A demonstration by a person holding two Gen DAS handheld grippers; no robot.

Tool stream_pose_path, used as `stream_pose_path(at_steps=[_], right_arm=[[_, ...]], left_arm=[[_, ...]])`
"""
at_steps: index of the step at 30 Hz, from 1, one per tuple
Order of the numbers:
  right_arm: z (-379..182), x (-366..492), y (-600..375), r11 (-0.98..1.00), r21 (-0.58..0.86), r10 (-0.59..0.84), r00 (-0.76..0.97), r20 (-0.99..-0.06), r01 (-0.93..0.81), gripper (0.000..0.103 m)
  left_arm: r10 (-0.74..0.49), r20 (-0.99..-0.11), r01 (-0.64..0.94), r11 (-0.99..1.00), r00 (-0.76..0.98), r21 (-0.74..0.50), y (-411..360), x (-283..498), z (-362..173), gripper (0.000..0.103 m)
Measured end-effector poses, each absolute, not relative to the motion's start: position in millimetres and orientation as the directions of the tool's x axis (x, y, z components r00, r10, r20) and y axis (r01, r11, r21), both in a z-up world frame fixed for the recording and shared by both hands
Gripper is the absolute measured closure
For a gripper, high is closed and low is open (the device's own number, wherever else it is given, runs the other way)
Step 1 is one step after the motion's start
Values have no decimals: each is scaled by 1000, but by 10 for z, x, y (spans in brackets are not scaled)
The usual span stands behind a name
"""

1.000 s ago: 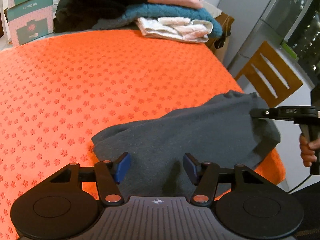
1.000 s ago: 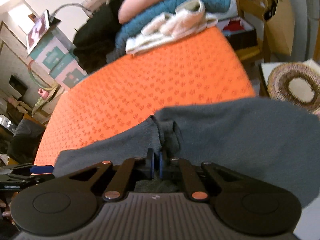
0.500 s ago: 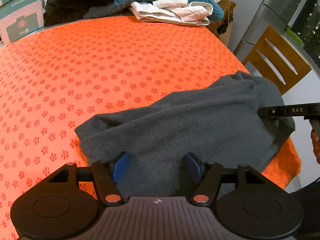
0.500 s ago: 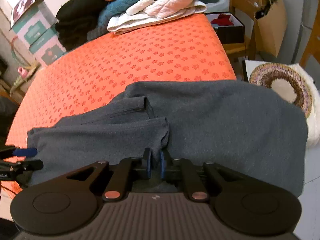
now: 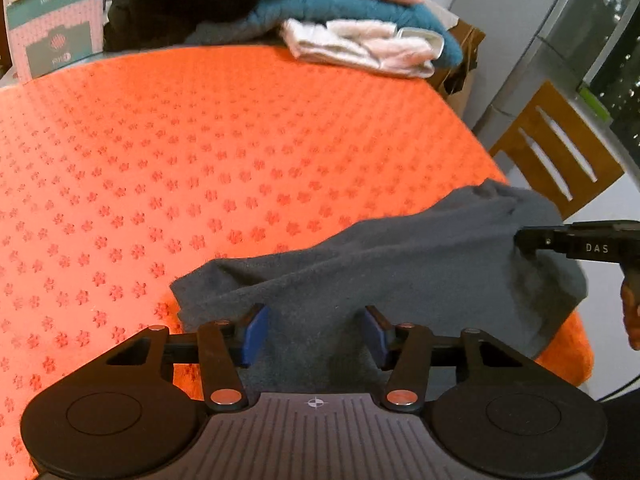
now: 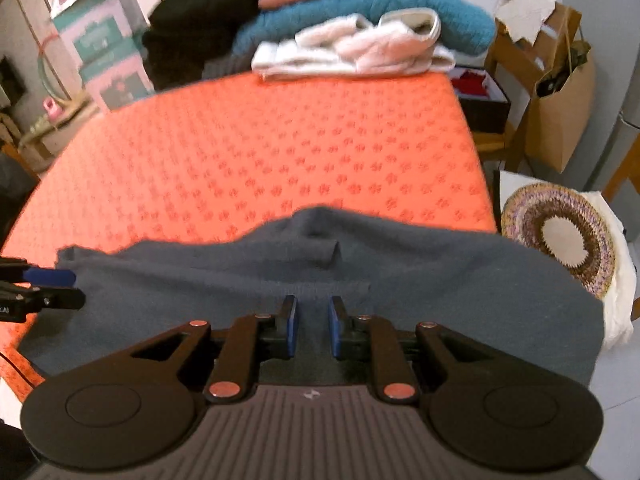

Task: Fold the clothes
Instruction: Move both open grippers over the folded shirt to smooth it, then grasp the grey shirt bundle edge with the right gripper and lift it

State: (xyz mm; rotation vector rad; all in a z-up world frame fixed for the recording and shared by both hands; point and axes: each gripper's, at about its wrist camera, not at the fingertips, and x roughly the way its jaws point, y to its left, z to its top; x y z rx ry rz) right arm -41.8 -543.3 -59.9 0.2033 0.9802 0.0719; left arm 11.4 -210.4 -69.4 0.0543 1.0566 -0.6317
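A dark grey garment [image 5: 384, 264] lies bunched along the near edge of the orange table [image 5: 200, 160], part of it hanging over the edge. It also shows in the right wrist view [image 6: 400, 264]. My left gripper [image 5: 316, 334] is open, its blue pads straddling the garment's near left edge. My right gripper [image 6: 311, 326] is partly open just over the garment's near edge, with no cloth between the pads. The right gripper also shows at the garment's right end in the left wrist view [image 5: 576, 240].
A pile of folded clothes [image 5: 360, 28] sits at the table's far edge: teal, pink, cream and black. Boxes [image 5: 52, 28] stand at the far left. A wooden chair [image 5: 560, 152] and a woven round cushion [image 6: 560, 240] are beside the table on the right.
My right gripper has opened and let go of the grey garment, which has dropped flatter on the table. My left gripper stayed open near the garment's left end.
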Motion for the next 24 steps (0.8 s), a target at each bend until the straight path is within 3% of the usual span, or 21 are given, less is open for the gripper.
stream_pose_path(at_steps=[24], right_arm=[[-545,-617,-5072,985,162,166,490,-856,-51,78]], left_arm=[[-477,-804,465,837,356,-291,-1751,-199,-390,47]])
